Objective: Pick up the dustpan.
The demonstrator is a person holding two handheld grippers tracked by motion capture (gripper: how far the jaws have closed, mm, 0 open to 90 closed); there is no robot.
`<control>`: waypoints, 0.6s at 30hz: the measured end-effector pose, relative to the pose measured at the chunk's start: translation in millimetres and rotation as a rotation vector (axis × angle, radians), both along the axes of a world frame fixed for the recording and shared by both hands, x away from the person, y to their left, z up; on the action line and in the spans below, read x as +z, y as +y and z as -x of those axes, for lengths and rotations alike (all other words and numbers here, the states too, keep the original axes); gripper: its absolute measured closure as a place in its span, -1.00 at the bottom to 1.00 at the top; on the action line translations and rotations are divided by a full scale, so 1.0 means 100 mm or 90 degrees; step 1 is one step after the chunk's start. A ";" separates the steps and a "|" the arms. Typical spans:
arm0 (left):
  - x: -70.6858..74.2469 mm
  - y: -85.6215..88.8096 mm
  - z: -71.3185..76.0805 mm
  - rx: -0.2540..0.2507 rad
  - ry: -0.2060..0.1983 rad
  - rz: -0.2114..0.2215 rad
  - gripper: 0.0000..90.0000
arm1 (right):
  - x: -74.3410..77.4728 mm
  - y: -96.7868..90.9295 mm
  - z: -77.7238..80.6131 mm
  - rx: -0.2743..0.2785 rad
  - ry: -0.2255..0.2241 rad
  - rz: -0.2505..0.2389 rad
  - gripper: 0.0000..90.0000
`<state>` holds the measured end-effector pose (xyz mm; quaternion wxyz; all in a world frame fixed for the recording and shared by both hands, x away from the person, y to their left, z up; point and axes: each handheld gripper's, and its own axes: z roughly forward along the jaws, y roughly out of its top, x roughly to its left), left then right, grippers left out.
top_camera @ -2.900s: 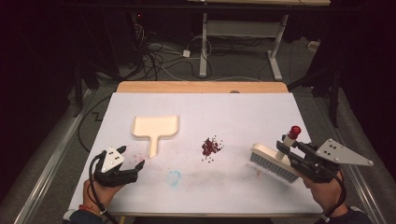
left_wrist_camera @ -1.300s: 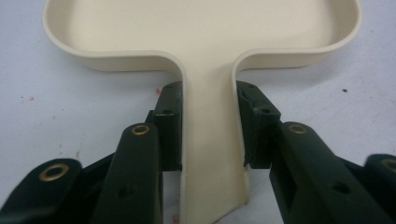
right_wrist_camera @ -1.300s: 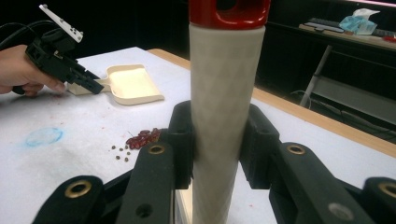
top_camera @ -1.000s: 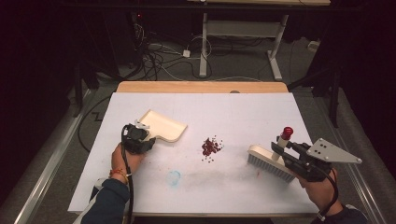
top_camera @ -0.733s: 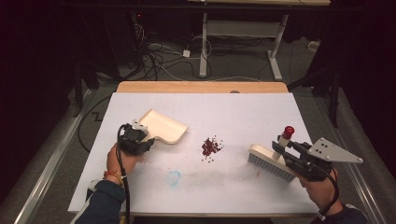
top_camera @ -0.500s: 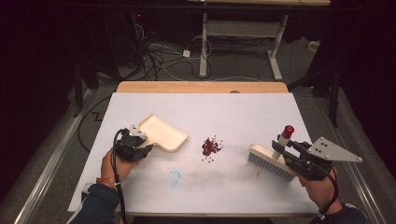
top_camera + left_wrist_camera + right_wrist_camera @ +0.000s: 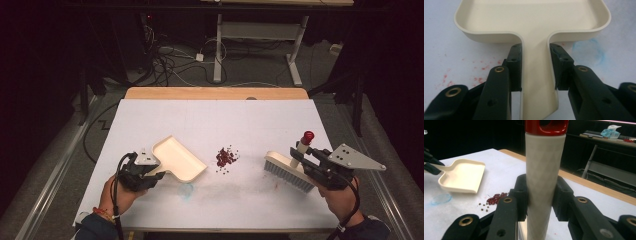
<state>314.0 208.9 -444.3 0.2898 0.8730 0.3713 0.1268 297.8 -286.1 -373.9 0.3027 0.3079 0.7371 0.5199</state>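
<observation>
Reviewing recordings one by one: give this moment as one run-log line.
left gripper: shut on dustpan handle | right gripper: shut on brush handle | red beans: between them, unswept

A table [image 7: 150, 210] with a white top carries everything here, and a strip of bare wood shows along its far edge. Near the middle lies a small heap of dark red beans [image 7: 226, 157] with a few tiny grains scattered around it. A pale blue smudge [image 7: 186, 190] marks the surface toward the near edge, left of the beans. The bristles of a brush [image 7: 285, 171] rest on the top, right of the beans
</observation>
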 end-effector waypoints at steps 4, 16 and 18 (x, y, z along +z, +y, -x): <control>-0.03 -0.01 0.06 -0.015 0.007 -0.001 0.42 | 0.00 0.03 -0.01 0.002 0.001 0.003 0.55; -0.07 0.03 0.26 -0.033 0.017 0.000 0.42 | -0.02 0.07 -0.07 0.007 0.005 0.007 0.55; -0.07 0.02 0.28 -0.034 0.016 0.001 0.42 | -0.02 0.08 -0.09 0.007 0.006 0.002 0.55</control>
